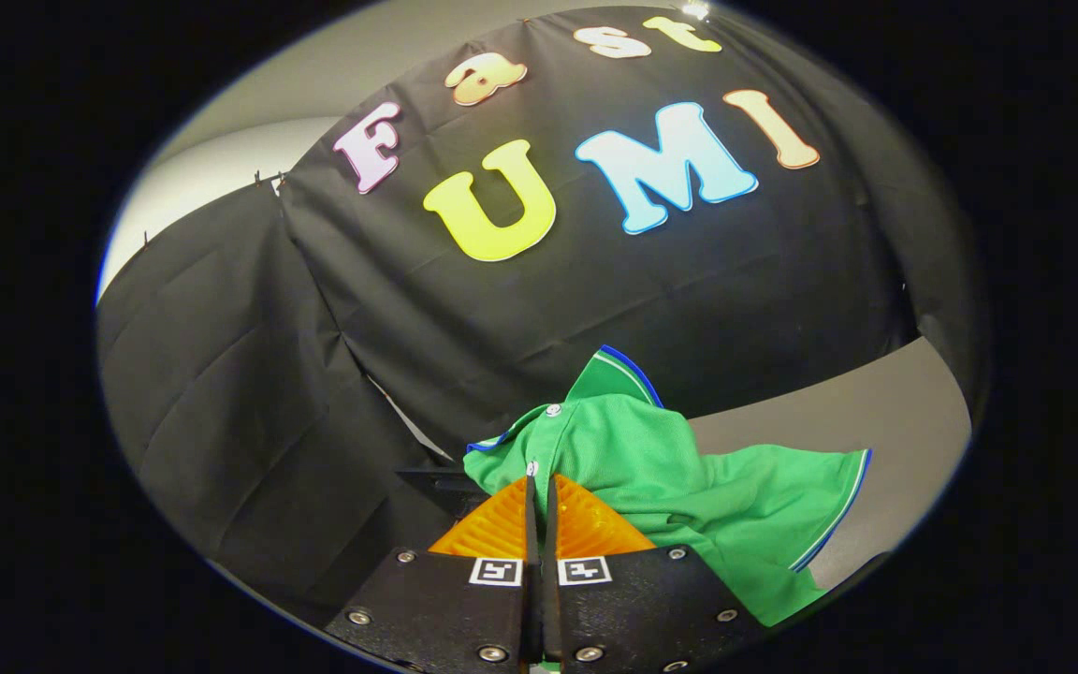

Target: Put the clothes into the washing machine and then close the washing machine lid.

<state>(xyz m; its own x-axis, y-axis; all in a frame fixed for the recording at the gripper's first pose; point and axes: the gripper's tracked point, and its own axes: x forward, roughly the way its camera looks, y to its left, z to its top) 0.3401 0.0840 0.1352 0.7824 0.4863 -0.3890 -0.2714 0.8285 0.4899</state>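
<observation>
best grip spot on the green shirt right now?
Probably where it is pinched now: the gripper is shut on the green shirt at the buttoned placket below the collar. That layered strip looks firmer than the loose body cloth draping off beside the fingers. Come from the collar end, fingers across the placket.

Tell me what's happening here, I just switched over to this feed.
A person's handheld gripper has its two fingers closed on a green shirt, pinching the fabric near the collar buttons. The shirt hangs bunched just ahead of and beside the fingers, lifted in front of the black cloth wall, with a grey surface beyond it. From how things lie now, the shirt is not yet in the washing machine.
</observation>
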